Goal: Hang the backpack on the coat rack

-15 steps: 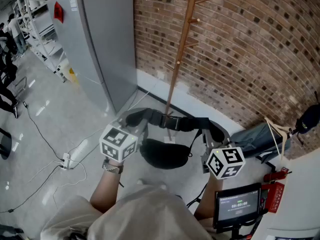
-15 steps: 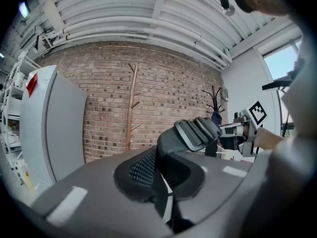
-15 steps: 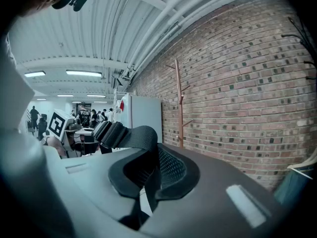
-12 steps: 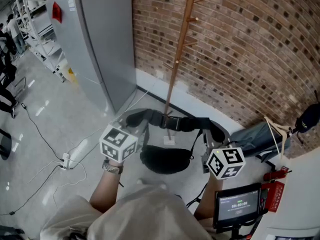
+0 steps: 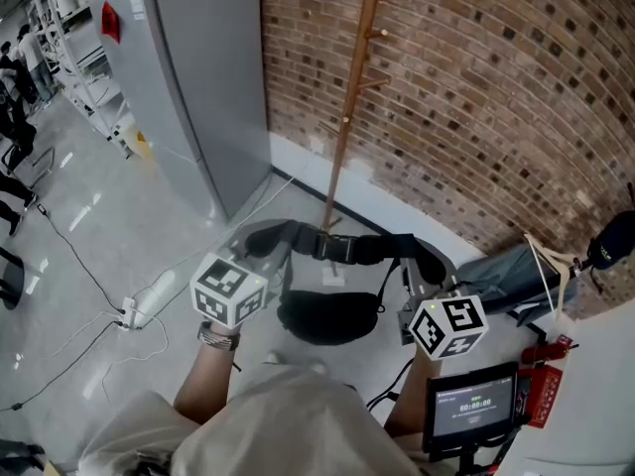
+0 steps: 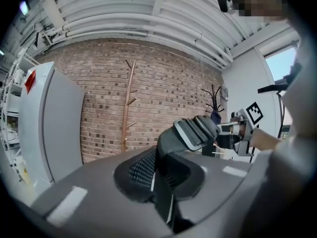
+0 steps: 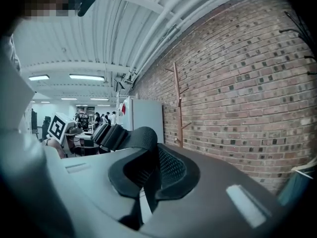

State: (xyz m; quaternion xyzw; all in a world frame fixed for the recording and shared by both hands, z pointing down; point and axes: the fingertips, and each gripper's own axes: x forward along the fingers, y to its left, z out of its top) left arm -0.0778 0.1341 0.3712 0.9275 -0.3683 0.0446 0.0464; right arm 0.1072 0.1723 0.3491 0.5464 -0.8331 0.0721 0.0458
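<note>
A black backpack [image 5: 328, 315] hangs in front of me by its padded shoulder strap [image 5: 357, 247], which stretches level between my two grippers. My left gripper [image 5: 260, 249] is shut on the strap's left end, and the strap [image 6: 194, 132] runs away from its jaws [image 6: 161, 182]. My right gripper [image 5: 422, 278] is shut on the right end, with the strap [image 7: 123, 136] curving out of its jaws [image 7: 148, 182]. The wooden coat rack [image 5: 353, 97] stands against the brick wall just beyond the bag. Its pegs are bare.
A tall grey cabinet [image 5: 189, 77] stands left of the rack. A cable and power strip [image 5: 147, 303] lie on the floor at left. A grey-blue bag [image 5: 516, 271] leans on the wall at right. A small screen [image 5: 471, 405] is near my right side. People stand far left.
My left gripper has drifted slightly down and left in the head view. The backpack still hangs between both grippers, and the right gripper has barely moved.
</note>
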